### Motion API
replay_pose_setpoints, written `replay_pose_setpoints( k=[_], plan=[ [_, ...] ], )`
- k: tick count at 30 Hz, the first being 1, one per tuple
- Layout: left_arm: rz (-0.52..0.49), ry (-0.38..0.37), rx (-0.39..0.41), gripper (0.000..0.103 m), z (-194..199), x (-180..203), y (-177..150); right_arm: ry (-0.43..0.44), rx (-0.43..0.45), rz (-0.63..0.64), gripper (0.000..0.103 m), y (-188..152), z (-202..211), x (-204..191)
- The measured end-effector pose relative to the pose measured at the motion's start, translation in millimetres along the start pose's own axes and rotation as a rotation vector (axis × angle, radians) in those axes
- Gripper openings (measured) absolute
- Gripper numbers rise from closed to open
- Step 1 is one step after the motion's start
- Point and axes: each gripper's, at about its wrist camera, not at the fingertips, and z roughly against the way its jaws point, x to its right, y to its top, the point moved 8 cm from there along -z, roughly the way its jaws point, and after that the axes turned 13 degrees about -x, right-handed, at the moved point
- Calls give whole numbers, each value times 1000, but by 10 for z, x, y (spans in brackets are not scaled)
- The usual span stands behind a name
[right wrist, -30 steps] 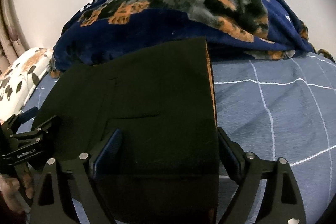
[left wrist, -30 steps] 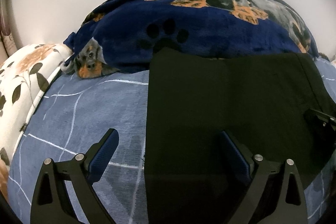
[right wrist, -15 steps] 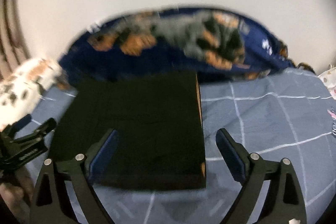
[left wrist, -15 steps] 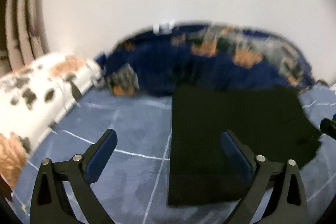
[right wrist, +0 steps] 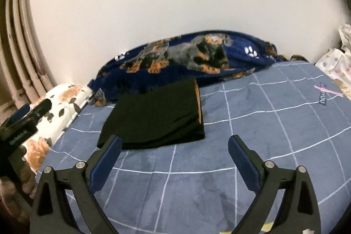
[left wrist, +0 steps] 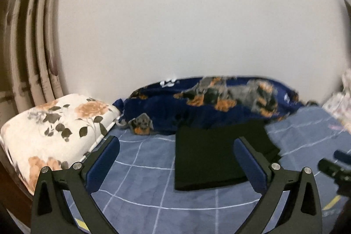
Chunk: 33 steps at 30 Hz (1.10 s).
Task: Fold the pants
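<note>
The black pants (left wrist: 215, 157) lie folded into a flat rectangle on the blue checked bedsheet (left wrist: 142, 168), touching the dog-print blanket behind. They also show in the right wrist view (right wrist: 158, 115), with a tan lining edge on the right side. My left gripper (left wrist: 175, 150) is open and empty, held back and above the pants. My right gripper (right wrist: 174, 150) is open and empty, also clear of the pants. The left gripper shows at the left edge of the right wrist view (right wrist: 22, 126). The right gripper shows at the right edge of the left wrist view (left wrist: 335, 168).
A navy dog-print blanket (right wrist: 186, 56) is bunched along the white wall. A floral pillow (left wrist: 54, 128) lies at the left, with curtains (left wrist: 28, 47) behind. Spotted fabric (right wrist: 335, 67) sits at the far right of the bed.
Both grippers have pulled back and up from the pants, which now lie free on the sheet. More of the wall and bed has come into view.
</note>
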Motion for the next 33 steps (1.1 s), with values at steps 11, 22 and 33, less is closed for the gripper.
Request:
replay_pose_setpoints(
  k=[11,22,33],
  plan=[
    [52,-49,63,103,656,-100,91,25,115,8,100,10,623,-140],
    [-54,-42,99,103,806,104,69,20,112,31,101,-45,702,-236],
    [-19,-98,16,103,640,81,0,19,70,24,101,-99,614,-226]
  ],
)
